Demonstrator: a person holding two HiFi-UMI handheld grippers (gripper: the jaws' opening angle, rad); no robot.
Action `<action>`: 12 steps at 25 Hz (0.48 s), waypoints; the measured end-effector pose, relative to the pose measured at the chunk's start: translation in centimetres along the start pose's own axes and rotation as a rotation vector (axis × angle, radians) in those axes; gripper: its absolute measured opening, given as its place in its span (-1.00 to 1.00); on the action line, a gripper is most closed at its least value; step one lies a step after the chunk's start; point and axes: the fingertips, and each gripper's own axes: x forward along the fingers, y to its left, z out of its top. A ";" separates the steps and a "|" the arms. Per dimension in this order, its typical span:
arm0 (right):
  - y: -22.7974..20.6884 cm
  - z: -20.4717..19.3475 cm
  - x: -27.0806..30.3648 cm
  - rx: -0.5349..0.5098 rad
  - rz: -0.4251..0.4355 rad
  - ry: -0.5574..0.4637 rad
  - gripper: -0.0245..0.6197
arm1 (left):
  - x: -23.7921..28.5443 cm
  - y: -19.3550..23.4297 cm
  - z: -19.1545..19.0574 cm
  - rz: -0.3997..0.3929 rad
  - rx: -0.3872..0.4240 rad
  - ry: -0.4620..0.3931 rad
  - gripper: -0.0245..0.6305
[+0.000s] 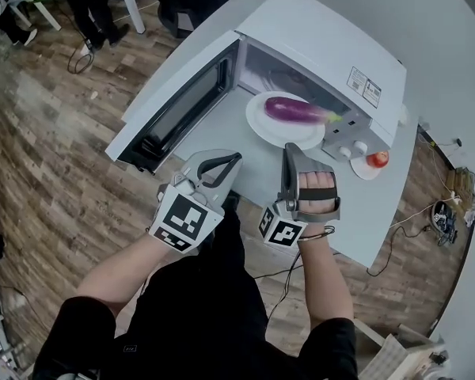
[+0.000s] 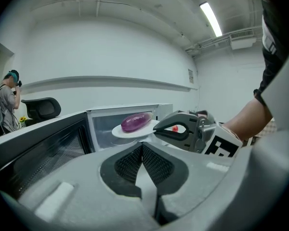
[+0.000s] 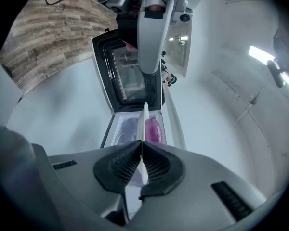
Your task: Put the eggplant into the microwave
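Observation:
A purple eggplant (image 1: 297, 111) lies on a white plate (image 1: 261, 121) held level at the mouth of the open white microwave (image 1: 324, 46). My right gripper (image 1: 289, 147) is shut on the plate's near rim. In the right gripper view the plate (image 3: 143, 121) shows edge-on between the pads, the eggplant (image 3: 153, 130) beyond it. The microwave door (image 1: 182, 105) hangs open to the left. My left gripper (image 1: 236, 158) hovers beside the right one, shut and empty. The left gripper view shows the eggplant (image 2: 136, 121) on the plate (image 2: 135, 131) and the right gripper (image 2: 156, 130).
A small saucer with a red thing (image 1: 376, 161) sits on the white table (image 1: 356, 228) right of the microwave. Cables trail on the wooden floor (image 1: 47, 172). A person (image 2: 7, 105) and a black chair (image 2: 41, 108) stand far off at the left.

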 end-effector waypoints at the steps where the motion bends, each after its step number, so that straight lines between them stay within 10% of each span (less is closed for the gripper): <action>1: 0.6 -0.2 0.6 0.000 0.004 0.001 -0.85 | 0.5 0.3 -0.2 -0.001 0.002 -0.002 -0.90; 12: 5.3 -2.8 7.3 -0.012 0.004 0.037 -0.85 | 5.7 4.3 -1.2 0.003 0.014 -0.040 -0.90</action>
